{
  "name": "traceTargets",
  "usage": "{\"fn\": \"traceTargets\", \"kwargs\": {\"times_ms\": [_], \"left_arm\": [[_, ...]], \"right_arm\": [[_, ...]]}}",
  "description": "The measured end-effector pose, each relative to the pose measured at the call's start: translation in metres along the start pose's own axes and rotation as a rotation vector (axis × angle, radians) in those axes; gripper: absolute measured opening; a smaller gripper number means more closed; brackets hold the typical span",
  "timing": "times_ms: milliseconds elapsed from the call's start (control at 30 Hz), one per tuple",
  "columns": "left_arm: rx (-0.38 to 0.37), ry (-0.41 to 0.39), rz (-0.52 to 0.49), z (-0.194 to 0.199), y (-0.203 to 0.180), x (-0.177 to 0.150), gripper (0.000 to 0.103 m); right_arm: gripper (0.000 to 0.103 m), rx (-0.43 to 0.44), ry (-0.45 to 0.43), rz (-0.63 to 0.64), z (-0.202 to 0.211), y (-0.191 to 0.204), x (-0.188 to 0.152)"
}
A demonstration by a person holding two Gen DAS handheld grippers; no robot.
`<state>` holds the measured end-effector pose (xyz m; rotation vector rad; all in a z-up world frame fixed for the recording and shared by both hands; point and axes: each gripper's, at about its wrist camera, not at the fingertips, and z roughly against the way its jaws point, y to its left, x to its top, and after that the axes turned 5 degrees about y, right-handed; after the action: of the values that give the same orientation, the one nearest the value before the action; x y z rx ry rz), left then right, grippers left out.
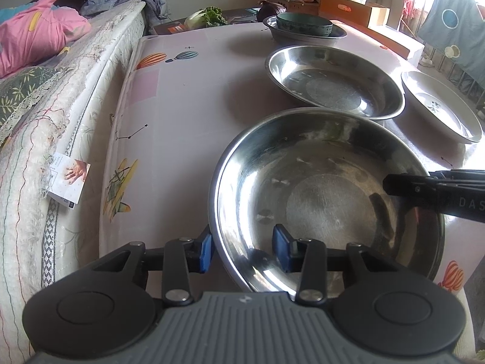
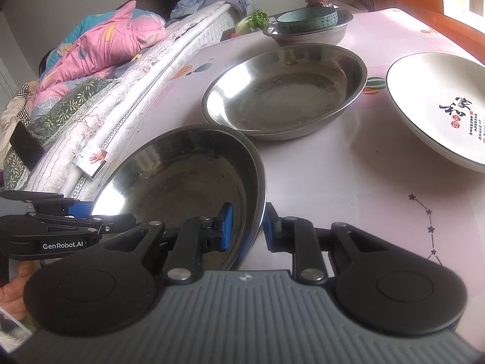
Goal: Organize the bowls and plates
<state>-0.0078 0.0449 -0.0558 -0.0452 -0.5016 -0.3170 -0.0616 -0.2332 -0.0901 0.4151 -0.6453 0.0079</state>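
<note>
Two grippers straddle opposite rims of the near steel plate point(image 1: 327, 200): the left gripper point(image 1: 245, 250) stands partly open with its blue pads either side of the rim, not visibly pressing; the right gripper point(image 2: 247, 227) is narrowed onto the rim, apparently pinching it. Thin, rigid and glossy, the plate is probably light but slippery, so the rolled rim is the sensible hold. It sits on the pink table point(image 1: 182, 121), just before a second steel plate point(image 1: 335, 82) and beside a white ceramic plate point(image 2: 436, 106).
</note>
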Motion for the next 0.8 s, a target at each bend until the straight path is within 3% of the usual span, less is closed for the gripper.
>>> {"fn": "traceTargets", "kwargs": {"times_ms": [800], "left_arm": [[0.028, 0.007, 0.018, 0.0059, 0.0020, -0.0050, 0.042]], "right_arm": [[0.021, 0.025, -0.005, 0.005, -0.0028, 0.0046, -0.0009]]}}
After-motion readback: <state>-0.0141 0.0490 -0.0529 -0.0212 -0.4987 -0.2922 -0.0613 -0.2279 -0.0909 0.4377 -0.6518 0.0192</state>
